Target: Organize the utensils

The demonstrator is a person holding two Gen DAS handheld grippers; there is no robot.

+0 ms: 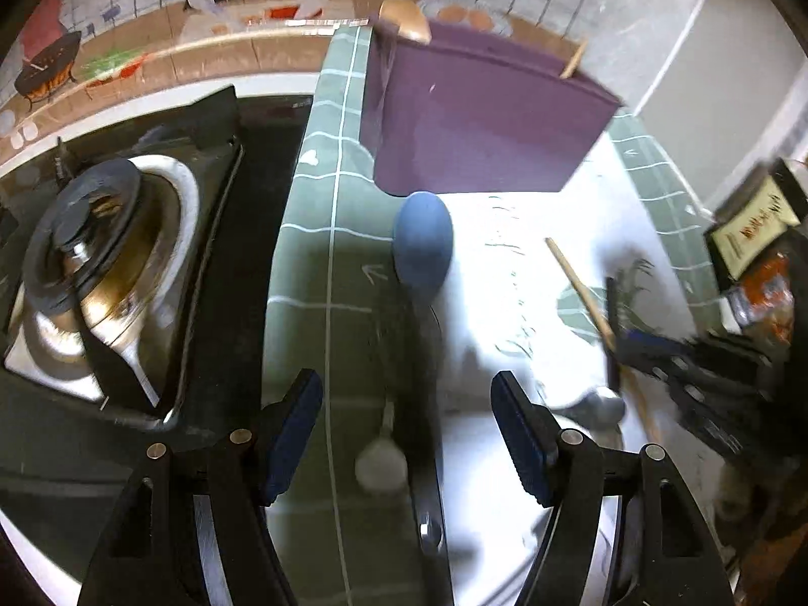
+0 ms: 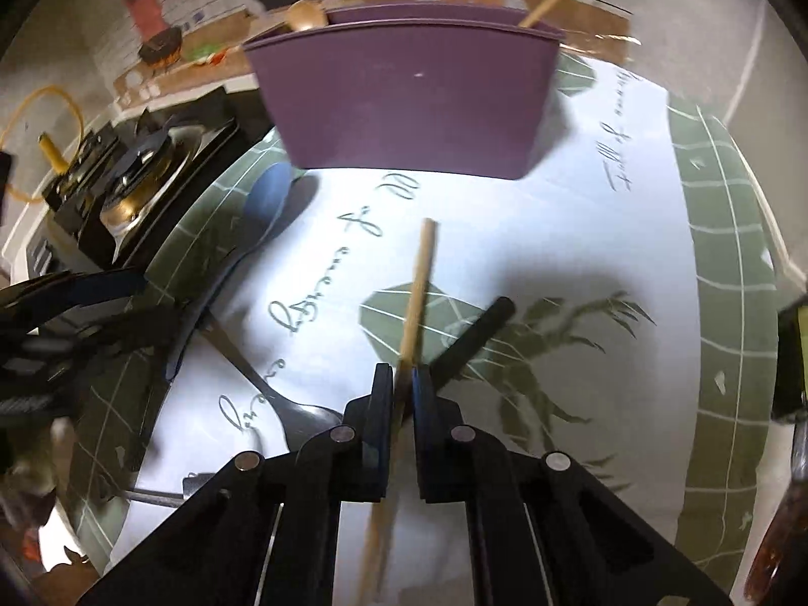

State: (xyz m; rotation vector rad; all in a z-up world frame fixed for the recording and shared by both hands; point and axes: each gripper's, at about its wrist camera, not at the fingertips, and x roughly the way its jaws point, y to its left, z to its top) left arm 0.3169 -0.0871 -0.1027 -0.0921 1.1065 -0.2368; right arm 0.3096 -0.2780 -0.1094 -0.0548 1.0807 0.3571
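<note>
My left gripper (image 1: 409,437) hangs open over the green mat. The black handle of a blue-headed ladle (image 1: 423,247) runs between its fingers, untouched. A small pale spoon (image 1: 381,462) lies beside that handle. My right gripper (image 2: 402,384) is shut on a wooden chopstick (image 2: 418,283) that points toward the purple container (image 2: 404,101). In the left wrist view the right gripper (image 1: 615,353) and its chopstick (image 1: 581,283) show at the right. The purple container (image 1: 485,111) holds a golden spoon (image 1: 404,17) and another chopstick (image 1: 573,60).
A black stick (image 2: 474,338) and a metal spoon (image 2: 298,414) lie on the white printed cloth (image 2: 581,262). A gas stove (image 1: 111,252) borders the mat on the left. Boxes and packets (image 1: 752,237) stand at the right edge.
</note>
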